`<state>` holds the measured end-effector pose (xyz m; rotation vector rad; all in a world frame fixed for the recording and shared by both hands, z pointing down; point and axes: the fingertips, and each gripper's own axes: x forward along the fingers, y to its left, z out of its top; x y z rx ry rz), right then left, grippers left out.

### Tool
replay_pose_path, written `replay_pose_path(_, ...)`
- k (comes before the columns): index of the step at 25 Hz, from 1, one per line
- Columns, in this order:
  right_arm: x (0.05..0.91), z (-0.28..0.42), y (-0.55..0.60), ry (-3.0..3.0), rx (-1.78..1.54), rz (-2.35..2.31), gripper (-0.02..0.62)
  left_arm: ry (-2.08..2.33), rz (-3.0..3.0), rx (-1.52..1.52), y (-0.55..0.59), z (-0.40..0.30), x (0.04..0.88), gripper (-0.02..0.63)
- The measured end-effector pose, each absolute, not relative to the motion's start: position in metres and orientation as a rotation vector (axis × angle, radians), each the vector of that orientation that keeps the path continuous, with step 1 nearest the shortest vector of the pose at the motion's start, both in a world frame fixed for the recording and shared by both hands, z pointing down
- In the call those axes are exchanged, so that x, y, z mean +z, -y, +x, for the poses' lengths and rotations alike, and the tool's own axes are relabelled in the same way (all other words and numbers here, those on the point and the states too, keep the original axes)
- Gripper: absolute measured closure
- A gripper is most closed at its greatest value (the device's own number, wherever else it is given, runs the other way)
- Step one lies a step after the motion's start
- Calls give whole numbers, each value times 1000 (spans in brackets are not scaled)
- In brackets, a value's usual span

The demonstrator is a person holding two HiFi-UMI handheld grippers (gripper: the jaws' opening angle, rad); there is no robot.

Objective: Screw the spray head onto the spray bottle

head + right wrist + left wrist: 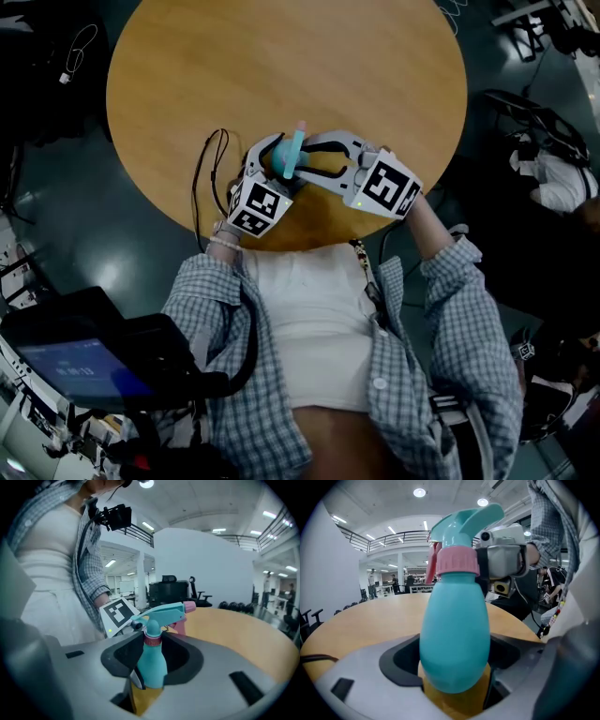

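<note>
Left tongs: closed on the rounded body of the turquoise bottle, which fills the gap between both jaws.
Right tongs: reaching in from the other side, higher up the bottle than the left tongs. The jaws seem to press on the pink collar of the spray head.
Spray head: sits on the bottle's neck, between the right tongs and just above the left ones, with its nozzle pointing off to one side.
Surface: round and wooden, lying under both tongs.
Risk, slipping: the body looks smooth and egg-shaped, so it may well spin in the left tongs when the collar is turned.
Risk, threads: if the head leans, the collar could bind crookedly.
Risk, grip: the collar is narrow, so the right tongs could slide off it onto the neck.
Writing: no brand or label shows on the bottle; only black-and-white square patterns on the tongs.
</note>
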<state>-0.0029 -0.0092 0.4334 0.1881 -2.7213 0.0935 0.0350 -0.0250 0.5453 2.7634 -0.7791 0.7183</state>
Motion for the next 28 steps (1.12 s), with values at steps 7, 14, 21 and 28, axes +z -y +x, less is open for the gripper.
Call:
replay_pose_path(7,431,0,9,2564,-49,777,487,815,2746,711,29,32,546,196)
replay_pose_path(14,428,7,18,2451,148,1250,500,846,2725,704,38,39,544,196)
replay_pose_path(21,424,11,17,2521,272,1269,512,848,2722,702,41,41,543,196)
replay_pose_path(28,415,17,3,2676,219,846,512,835,2733,695,39,41,544,196)
